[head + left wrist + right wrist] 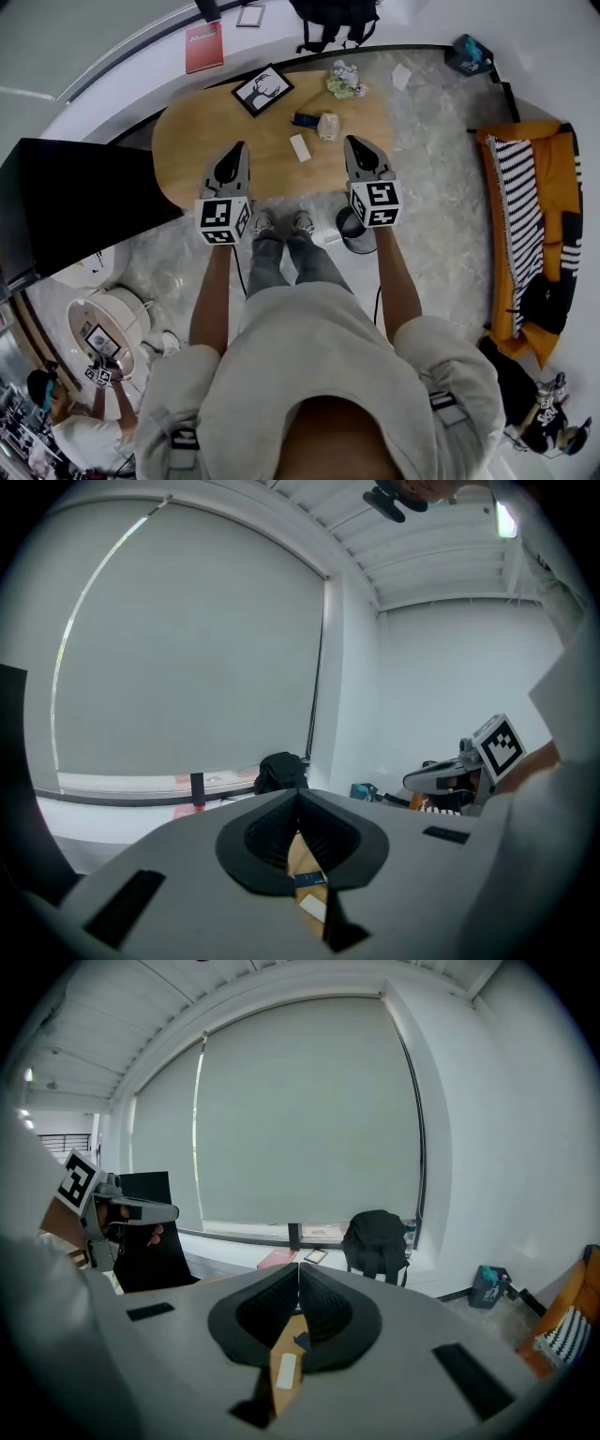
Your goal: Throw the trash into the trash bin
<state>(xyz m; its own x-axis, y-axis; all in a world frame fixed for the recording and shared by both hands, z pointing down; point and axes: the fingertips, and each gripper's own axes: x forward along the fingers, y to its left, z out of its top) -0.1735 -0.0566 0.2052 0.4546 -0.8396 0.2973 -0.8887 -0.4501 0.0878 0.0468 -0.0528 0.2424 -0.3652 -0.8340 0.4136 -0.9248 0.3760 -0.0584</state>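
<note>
Both grippers closed and empty over the table, the trash lying ahead between them.
My left gripper (238,148) and right gripper (352,142) each have their jaws pressed together on nothing. The trash (327,126), a small crumpled pale wrapper, lies on the wooden table (187,141) at upper centre, just past the tips and nearer the right one. The black trash bin (349,234) shows just below my right gripper in the frame.

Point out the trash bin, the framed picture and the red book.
trash bin (345,227), head view, left rim.
framed picture (262,90), head view, print centre.
red book (203,47), head view, cover middle.
</note>
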